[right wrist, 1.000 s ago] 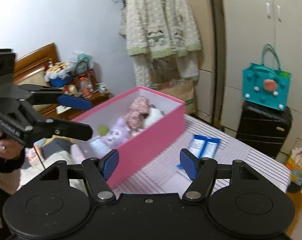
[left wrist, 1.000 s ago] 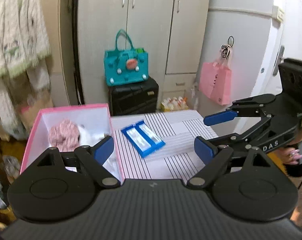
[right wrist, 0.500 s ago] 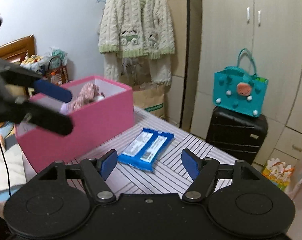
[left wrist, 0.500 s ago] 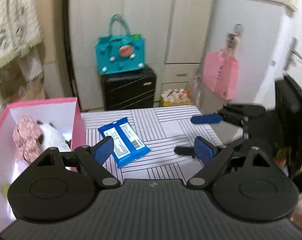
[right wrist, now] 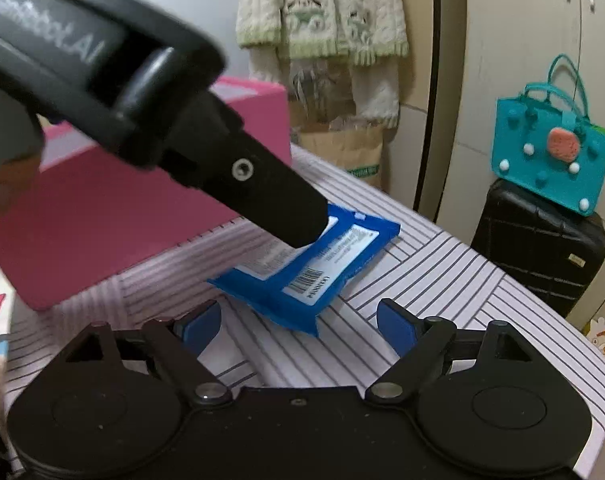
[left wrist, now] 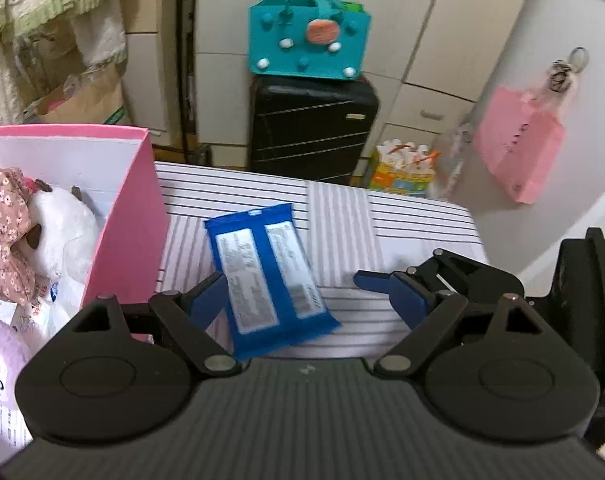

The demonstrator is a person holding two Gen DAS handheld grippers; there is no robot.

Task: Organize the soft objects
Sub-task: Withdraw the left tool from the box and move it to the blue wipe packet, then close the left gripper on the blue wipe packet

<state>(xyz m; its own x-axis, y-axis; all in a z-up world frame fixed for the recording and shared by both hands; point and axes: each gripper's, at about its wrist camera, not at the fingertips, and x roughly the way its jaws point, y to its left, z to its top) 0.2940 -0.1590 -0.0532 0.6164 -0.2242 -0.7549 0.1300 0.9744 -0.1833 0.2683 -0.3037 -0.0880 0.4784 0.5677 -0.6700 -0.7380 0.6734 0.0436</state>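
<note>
So far: you have soft toys already in the pink box (left wrist: 126,216) at the left of the left wrist view, a white plush (left wrist: 62,224) and a floral pink one (left wrist: 4,216) among them.
Left to do: the blue wipes pack (left wrist: 266,276) lies flat on the striped surface (left wrist: 402,220), just beside the box, mid-frame.
Left gripper (left wrist: 302,300): your jaws stand wide, nothing pinched, the pack's near end between them.
Right gripper (right wrist: 298,320): your jaws are opening, empty, with the pack's corner just ahead.
Judgement: one pick and drop looks outstanding.
</note>
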